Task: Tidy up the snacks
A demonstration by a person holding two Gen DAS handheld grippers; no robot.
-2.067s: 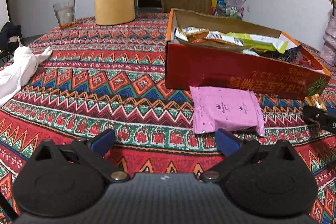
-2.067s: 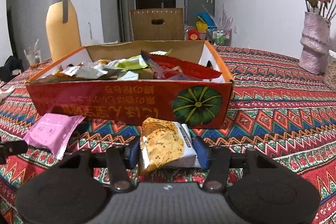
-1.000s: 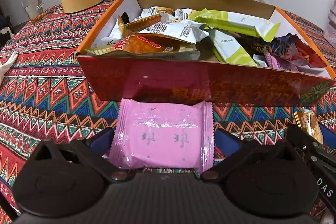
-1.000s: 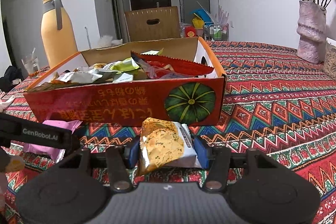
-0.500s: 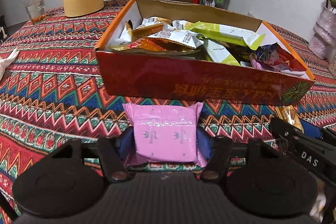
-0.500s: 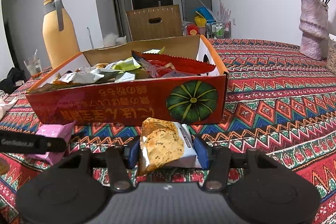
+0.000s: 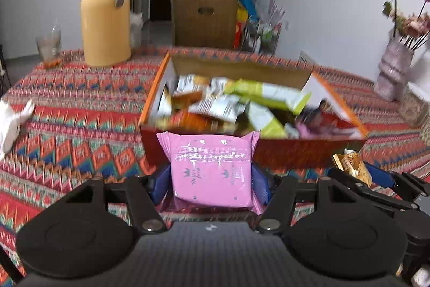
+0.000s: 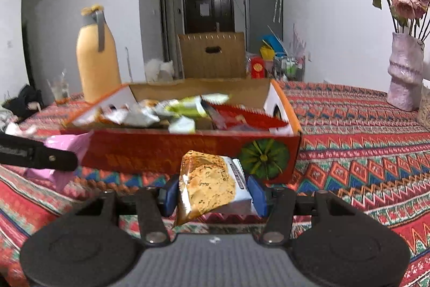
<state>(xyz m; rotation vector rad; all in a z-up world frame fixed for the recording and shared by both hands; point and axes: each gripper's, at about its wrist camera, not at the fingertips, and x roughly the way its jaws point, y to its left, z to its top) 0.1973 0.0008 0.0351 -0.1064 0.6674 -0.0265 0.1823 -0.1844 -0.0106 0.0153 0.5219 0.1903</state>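
Between the left gripper (image 7: 211, 183) fingers, pink packet (image 7: 212, 168) lies crosswise.

I'm standing in someone's home, a lived-in dining room. A table (image 8: 362, 125) is wearing a bright zigzag-patterned cloth, and a yellow thermos jug (image 8: 97, 58) and a drinking glass (image 7: 49, 45) are sitting on it. Dried roses are drooping from a pink vase (image 8: 404, 71) by the white wall. A wooden chair back (image 8: 212, 55) is showing behind the table, a dark entrance door (image 8: 207, 8) is closing off the hallway, and household clutter is piling up near a tall grey fridge (image 8: 264, 12).
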